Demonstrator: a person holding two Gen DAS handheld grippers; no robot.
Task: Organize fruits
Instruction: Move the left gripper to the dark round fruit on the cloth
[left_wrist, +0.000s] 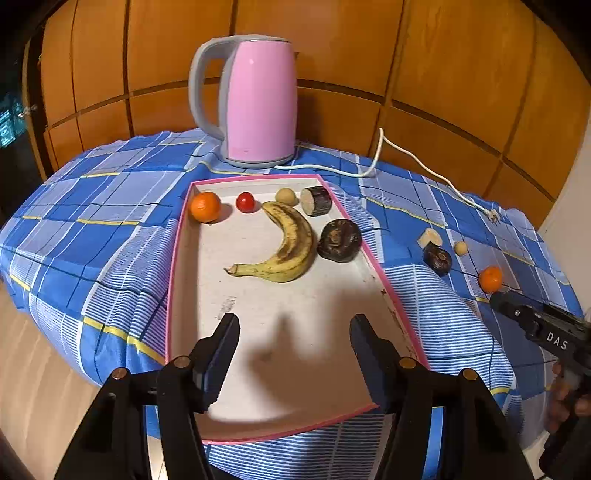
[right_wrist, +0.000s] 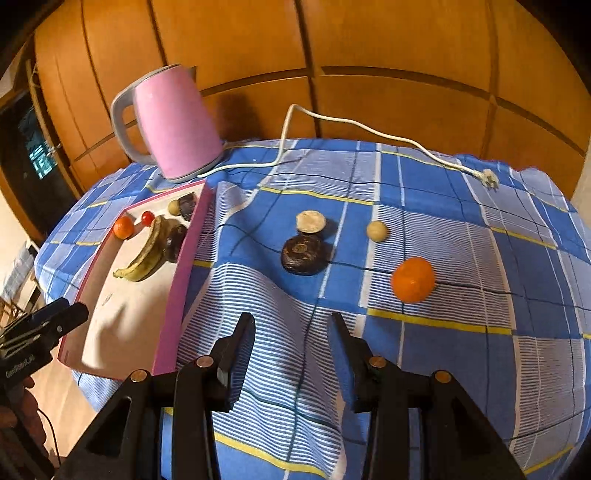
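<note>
Four fruits lie loose on the bench cloth, the orange nearest our right hand-held gripper, its jaws apart and empty; six sit in the tray. We judge the round orange may roll on the rumpled cloth. The left hand-held gripper hangs empty, jaws apart, over the tray.

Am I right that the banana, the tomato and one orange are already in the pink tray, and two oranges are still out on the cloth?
Not quite: only one orange is still out on the cloth, as the right wrist view shows. The banana, the tomato and the other orange are indeed in the pink tray.
</note>
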